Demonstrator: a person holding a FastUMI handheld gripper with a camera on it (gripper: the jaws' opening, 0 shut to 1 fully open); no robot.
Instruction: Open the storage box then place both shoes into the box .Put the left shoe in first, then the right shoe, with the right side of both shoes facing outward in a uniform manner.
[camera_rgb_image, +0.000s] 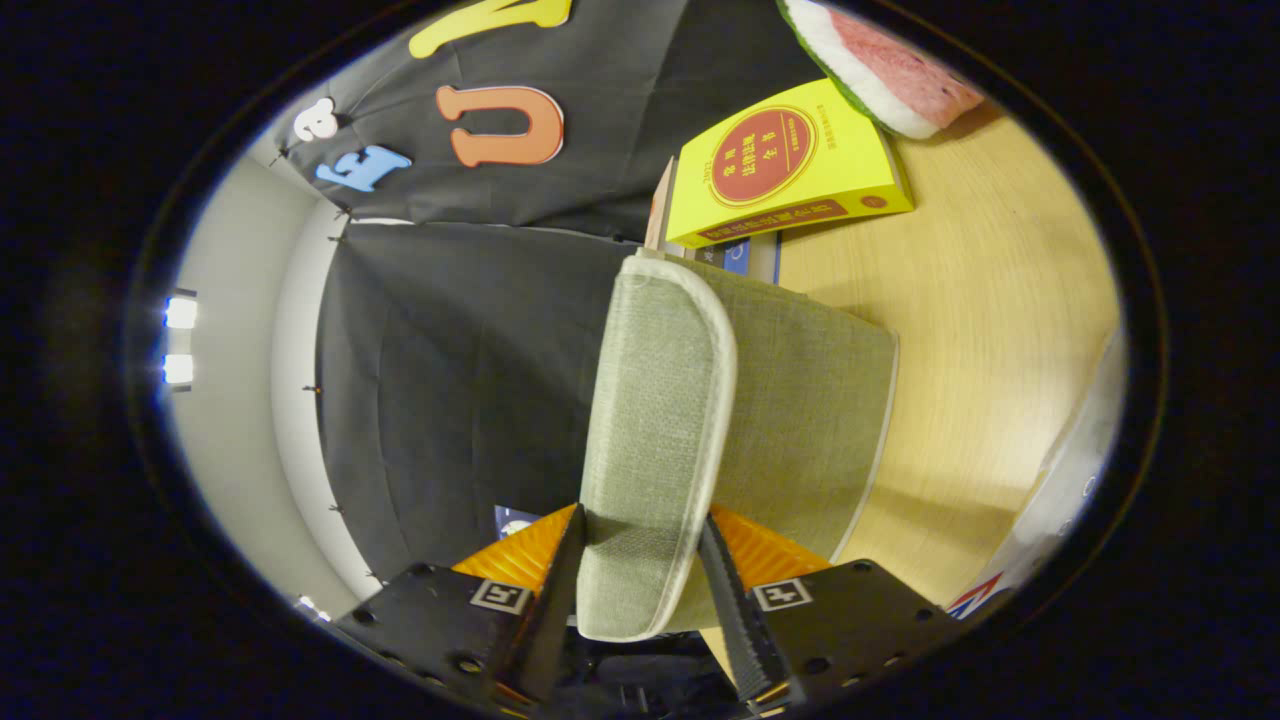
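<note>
Gripper (640, 590) clamped on storage box lid (655, 440), box body (810, 420) partly hidden behind.

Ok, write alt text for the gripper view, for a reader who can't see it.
The gripper is shut on the raised lid of a grey-green fabric storage box, one finger on each side of the flap. Beyond the box, on a wooden table, lie a yellow book and a watermelon-slice cushion.

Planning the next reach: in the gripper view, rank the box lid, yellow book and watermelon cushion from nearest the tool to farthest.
1. Lid, between the tool's fingers, gripped.
2. Yellow book, on the table beyond the box.
3. Watermelon cushion, past the book.
</note>
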